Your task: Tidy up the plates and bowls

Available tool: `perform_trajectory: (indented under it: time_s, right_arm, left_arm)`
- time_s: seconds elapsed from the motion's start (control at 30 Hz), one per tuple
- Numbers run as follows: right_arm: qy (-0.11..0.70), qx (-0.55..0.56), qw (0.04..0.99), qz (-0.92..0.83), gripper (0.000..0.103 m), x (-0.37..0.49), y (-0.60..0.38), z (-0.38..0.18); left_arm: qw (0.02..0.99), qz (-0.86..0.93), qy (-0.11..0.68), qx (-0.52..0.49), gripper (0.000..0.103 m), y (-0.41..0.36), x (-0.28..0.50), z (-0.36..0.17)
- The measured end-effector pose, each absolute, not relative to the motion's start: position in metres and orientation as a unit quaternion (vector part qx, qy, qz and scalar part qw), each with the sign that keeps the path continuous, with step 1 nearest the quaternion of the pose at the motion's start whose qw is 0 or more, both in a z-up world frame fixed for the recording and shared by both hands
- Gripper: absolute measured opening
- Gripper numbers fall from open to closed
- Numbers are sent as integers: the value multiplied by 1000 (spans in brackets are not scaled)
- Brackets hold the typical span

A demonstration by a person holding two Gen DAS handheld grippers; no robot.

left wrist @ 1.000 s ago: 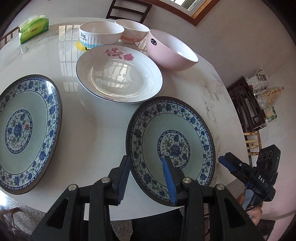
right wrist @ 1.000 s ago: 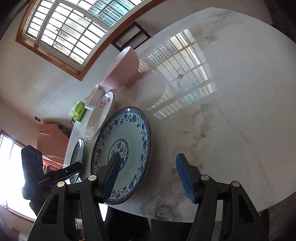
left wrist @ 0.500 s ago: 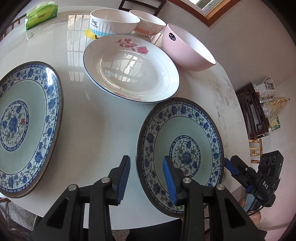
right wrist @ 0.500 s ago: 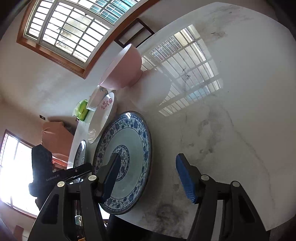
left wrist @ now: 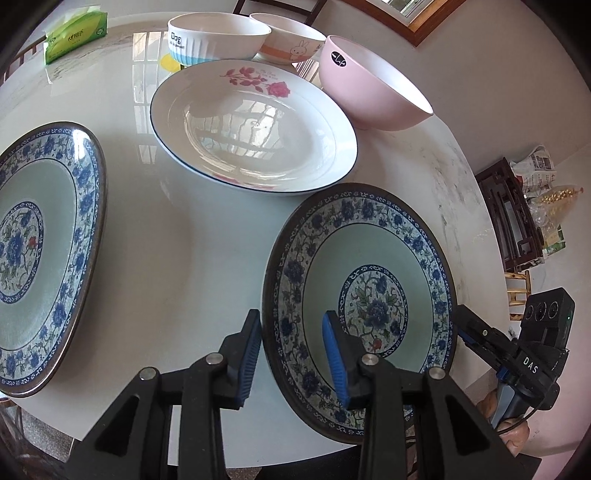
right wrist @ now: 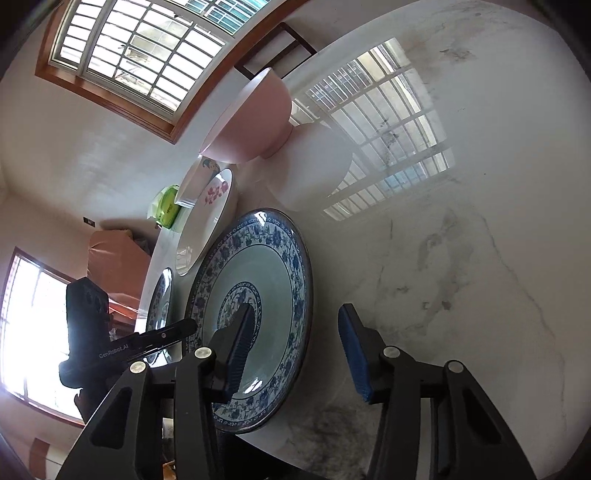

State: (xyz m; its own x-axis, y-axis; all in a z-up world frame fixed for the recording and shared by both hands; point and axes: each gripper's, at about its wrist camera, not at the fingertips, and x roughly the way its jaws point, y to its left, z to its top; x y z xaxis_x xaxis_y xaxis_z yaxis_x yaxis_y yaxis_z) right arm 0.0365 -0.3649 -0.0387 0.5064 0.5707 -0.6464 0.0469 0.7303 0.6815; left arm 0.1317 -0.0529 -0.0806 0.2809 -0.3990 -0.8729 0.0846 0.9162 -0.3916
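A: What've I got on the left cam?

B: I'm looking down at the marble table. My left hand-held gripper straddles the near-left rim of the blue floral plate: one pad outside the rim, other over the plate's inside. Jaws are closing, rim's between them, but I see a gap still, so not clamped yet.

A: And the right?

B: Right hand-held gripper sits at the opposite rim of that same plate. Left finger over the plate's inside, right finger out over bare table. Jaws closing too, rim between them, pads not pressing yet. In the left cam it shows just beyond the plate's right edge.

A: Where's everything else, relative to the blue plate?

B: Directly behind it, nearly touching its far rim, the white rose plate. Behind-right of that, the pink bowl, upright. Further back, two more bowls side by side: ribbed white bowl w/ a blue band, and the rabbit bowl w/ an orange stripe. Well to the left of the blue plate, a second blue floral plate, same pattern, flat on the table. Far back-left corner, a green tissue pack.

A: Blue plate lifted at all?

B: Can't tell for sure; it looks to be resting on the table near the front edge.
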Motion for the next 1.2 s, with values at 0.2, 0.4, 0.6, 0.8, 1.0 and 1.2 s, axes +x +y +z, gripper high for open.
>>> perform_trajectory:
  time_s: [0.2, 0.4, 0.6, 0.8, 1.0, 1.2]
  right_arm:
    - [479, 322, 801, 161, 14, 37, -360, -45]
    - [477, 311, 807, 158, 13, 30, -360, -44]
    - [469, 318, 809, 159, 13, 19, -360, -37]
    - [465, 316, 811, 161, 14, 10, -356, -30]
    - [462, 317, 810, 171, 14, 4, -349, -24]
    - [460, 312, 811, 183, 14, 2, -338, -18]
  left_arm:
    - [794, -149, 576, -128, 20, -54, 129, -81]
    - [800, -146, 569, -124, 20, -57, 123, -75]
    - [801, -143, 565, -136, 20, -56, 118, -71]
    - [803, -138, 562, -142, 20, -55, 115, -71]
    - [816, -130, 546, -141, 20, -49, 110, -63]
    - [822, -121, 537, -146, 20, -34, 100, -57]
